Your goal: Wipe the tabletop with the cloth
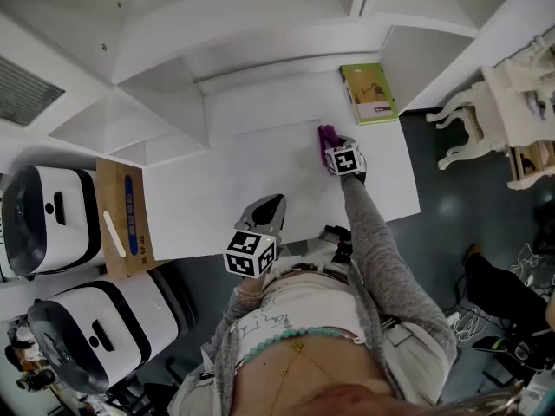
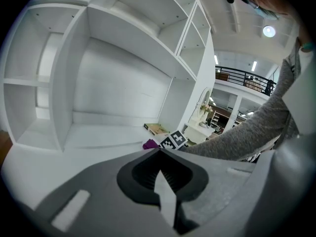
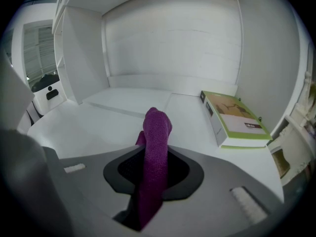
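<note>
Overhead, the head view shows the white tabletop point(image 1: 243, 172) with the right gripper point(image 1: 338, 156) reaching out on a grey-sleeved arm toward the far right corner. It carries a purple knitted cloth point(image 1: 328, 135) that sits just short of a green-and-white book point(image 1: 368, 94) lying in that corner. The left gripper point(image 1: 276, 201) hangs at the near edge, about midway along it, well apart from the cloth. Next, in the left gripper view, the left gripper point(image 2: 159, 152) has its jaws pressed together with nothing between them. A scrap of the cloth point(image 2: 149, 144) and the book point(image 2: 157, 129) show beyond its tip. Finally, the right gripper view shows the right gripper point(image 3: 153, 157) pinching the cloth point(image 3: 157, 127), which bunches up out of the jaws and over the tabletop point(image 3: 98, 127), with the book point(image 3: 236, 118) to its right. Wiping looks to be under way at the far right part, yet no streak, stain or damp patch marks which areas are done, so the bare left and near stretches probably remain. Whether the cloth actually presses on the surface is hard to make out, since the gripper covers the point where they would touch in the head view.
</note>
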A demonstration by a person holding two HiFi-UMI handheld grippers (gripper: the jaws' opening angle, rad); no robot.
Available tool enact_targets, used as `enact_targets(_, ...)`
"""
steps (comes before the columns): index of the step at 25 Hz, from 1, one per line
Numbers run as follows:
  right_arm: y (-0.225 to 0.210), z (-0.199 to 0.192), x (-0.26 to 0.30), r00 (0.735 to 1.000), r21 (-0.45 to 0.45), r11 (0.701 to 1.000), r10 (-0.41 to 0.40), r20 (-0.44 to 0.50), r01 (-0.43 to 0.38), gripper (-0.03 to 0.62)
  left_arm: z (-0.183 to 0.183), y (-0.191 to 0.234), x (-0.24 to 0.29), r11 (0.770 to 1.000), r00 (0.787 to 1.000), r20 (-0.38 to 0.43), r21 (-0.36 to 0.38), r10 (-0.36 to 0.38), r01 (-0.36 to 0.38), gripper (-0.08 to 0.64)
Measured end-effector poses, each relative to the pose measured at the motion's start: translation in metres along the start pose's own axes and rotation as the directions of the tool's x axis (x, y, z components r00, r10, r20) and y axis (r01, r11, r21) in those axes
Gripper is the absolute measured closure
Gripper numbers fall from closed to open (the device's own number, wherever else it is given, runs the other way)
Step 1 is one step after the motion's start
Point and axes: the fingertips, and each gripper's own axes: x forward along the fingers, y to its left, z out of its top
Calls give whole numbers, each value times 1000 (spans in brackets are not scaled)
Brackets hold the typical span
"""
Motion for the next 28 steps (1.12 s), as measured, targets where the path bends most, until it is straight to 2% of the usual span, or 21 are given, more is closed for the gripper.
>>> enact_targets(7,-38,-13,-13,1000,44,999,-13,-8,14,497,0,-18,13,1000,1000,1,-1,6,-6,560)
enact_targets(18,-78,-29,-21,1000,23,1000,0,-6,1,495,0,-52,41,1000,1000,-4,-1,2,-2,560)
enact_targets(28,-117,-41,-31,1000,37,999,-11,-7,11,495,1,-71,55,1000,1000,11,-9,29,-29,560)
